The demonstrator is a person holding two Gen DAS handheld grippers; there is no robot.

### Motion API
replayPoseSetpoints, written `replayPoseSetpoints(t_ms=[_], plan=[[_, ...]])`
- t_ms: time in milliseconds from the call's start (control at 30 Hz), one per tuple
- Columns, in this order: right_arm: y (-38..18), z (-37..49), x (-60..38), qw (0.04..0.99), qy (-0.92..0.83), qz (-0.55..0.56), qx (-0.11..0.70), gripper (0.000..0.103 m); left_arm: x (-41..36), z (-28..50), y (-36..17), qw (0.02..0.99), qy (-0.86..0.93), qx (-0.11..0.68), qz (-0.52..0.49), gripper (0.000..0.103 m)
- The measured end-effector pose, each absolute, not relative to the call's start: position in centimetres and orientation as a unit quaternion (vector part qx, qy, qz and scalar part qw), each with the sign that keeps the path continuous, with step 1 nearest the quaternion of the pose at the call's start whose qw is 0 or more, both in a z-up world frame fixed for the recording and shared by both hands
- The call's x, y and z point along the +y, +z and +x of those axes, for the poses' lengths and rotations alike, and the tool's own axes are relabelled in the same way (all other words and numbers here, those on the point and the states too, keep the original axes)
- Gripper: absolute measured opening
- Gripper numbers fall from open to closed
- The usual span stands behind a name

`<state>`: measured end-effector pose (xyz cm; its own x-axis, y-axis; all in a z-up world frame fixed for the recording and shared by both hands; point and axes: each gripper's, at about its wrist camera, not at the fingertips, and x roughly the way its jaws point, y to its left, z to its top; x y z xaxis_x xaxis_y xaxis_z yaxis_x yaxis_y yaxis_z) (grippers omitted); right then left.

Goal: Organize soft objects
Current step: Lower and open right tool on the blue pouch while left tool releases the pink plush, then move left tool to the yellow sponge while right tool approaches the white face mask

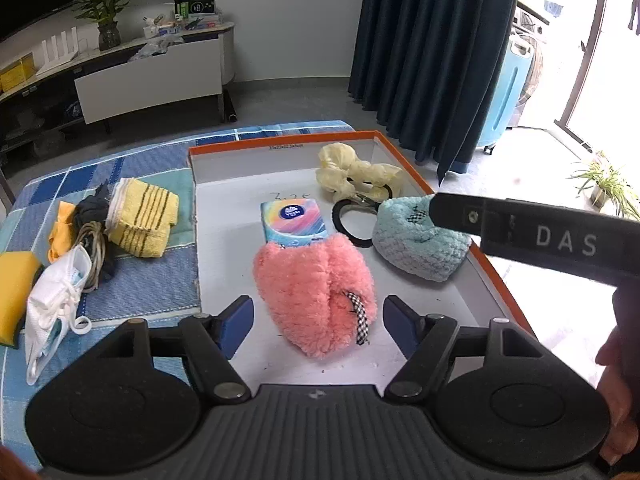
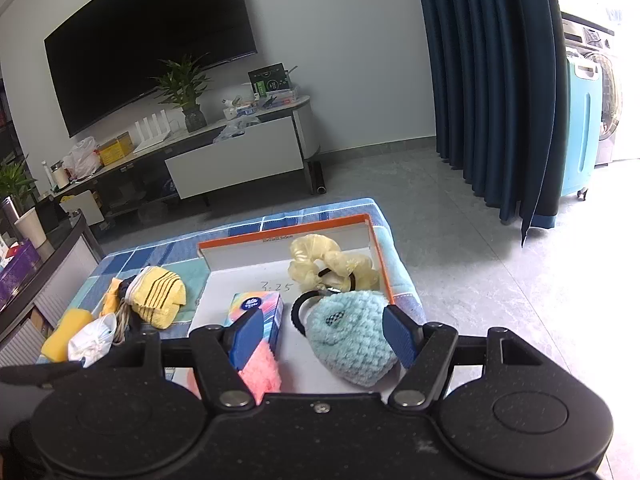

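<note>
A white box with an orange rim (image 1: 280, 138) lies on a blue checked cloth. In it are a pink fluffy pouch (image 1: 312, 292), a light blue knitted pouch (image 1: 416, 248), a rainbow tissue pack (image 1: 292, 220), a pale yellow scrunchie (image 1: 352, 172) and a black hair tie (image 1: 348, 220). My left gripper (image 1: 318, 316) is open, its blue pads standing clear on either side of the pink pouch. My right gripper (image 2: 322, 320) is open just above the light blue pouch (image 2: 352, 336), gripping nothing. A black bar marked DAS (image 1: 560, 240), part of the right gripper, crosses the left wrist view.
Left of the box on the cloth lie a yellow striped towel (image 1: 140, 216), face masks (image 1: 56, 296), a yellow sponge (image 1: 16, 280), an orange cloth (image 1: 62, 228) and a dark cloth with cord (image 1: 92, 216). A TV stand and a dark curtain stand behind.
</note>
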<state>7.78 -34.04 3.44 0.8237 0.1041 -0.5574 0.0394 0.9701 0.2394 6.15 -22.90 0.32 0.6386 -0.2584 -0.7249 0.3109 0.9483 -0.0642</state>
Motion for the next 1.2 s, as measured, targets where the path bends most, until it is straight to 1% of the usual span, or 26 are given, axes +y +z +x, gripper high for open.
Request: replayPoseSetpoints(t_ms=[167, 267, 400, 767, 1200], plan=[[3.8, 6.9, -33.2, 0.947, 0.022, 0.115, 0.299, 0.079, -21.5, 5.7, 1.0, 0.909, -0.140, 0.392, 0.027, 0.075], [4.0, 6.4, -32.7, 0.947, 0.022, 0.112, 0.300, 0.079, -20.6, 5.3, 1.3, 0.911, -0.129, 0.391, 0.024, 0.079], [4.4, 5.7, -32.0, 0.947, 0.026, 0.104, 0.302, 0.079, -19.3, 4.8, 1.6, 0.914, -0.118, 0.388, 0.021, 0.081], [4.8, 5.2, -28.4, 0.946, 0.052, 0.085, 0.309, 0.079, -15.9, 3.9, 2.4, 0.920, -0.098, 0.379, 0.007, 0.082], [4.8, 6.0, -23.3, 0.941, 0.090, 0.059, 0.322, 0.079, -11.0, 3.8, 2.0, 0.922, -0.069, 0.382, -0.013, 0.082]])
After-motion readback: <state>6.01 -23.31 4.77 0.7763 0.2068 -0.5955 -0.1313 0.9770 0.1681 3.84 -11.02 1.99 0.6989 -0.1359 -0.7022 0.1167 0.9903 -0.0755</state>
